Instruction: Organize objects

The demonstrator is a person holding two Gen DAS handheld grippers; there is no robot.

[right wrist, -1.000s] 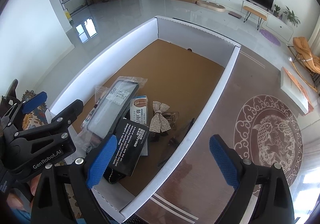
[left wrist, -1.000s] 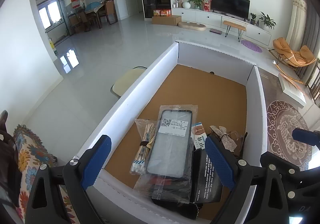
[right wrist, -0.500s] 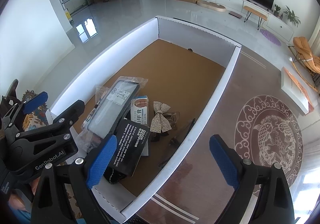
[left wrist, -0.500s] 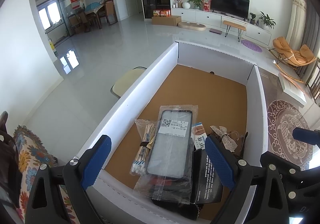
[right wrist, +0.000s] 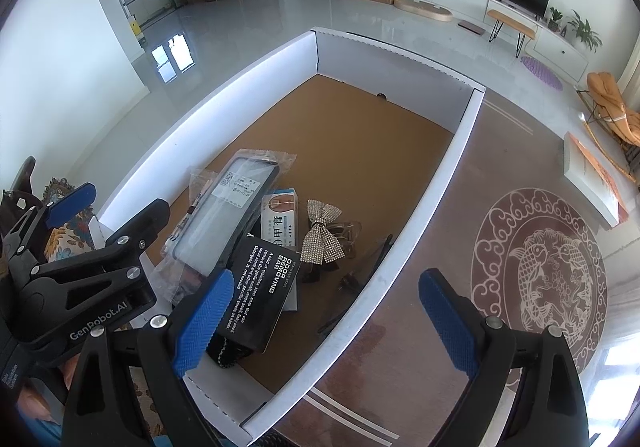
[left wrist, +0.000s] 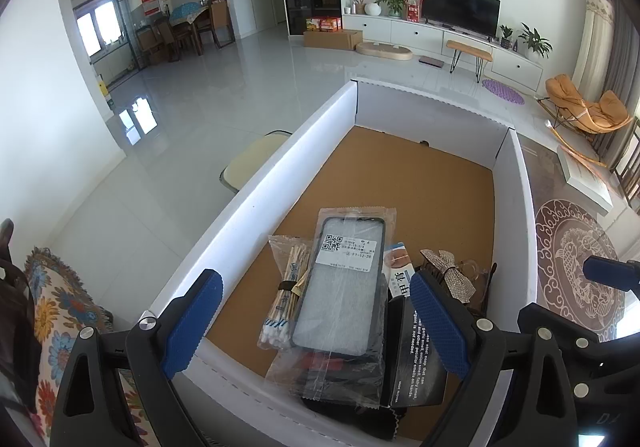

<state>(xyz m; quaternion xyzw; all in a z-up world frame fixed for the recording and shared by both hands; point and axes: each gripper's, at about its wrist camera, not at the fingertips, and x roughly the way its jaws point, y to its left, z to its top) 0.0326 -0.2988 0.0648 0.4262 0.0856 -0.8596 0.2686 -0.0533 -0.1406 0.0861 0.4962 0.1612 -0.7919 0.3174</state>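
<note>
We hover over the box (left wrist: 256, 207), both sets of jaws spread, empty — the bagged case (left wrist: 340, 287) between the left ones; best pinched squarely by its edges.

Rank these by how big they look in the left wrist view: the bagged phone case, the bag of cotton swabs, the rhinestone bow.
1. Bagged phone case: clearly the largest.
2. Bag of cotton swabs: long, but much narrower.
3. Rhinestone bow: smallest, though the left gripper's finger hides part of it, so it looks smaller than it is.
</note>
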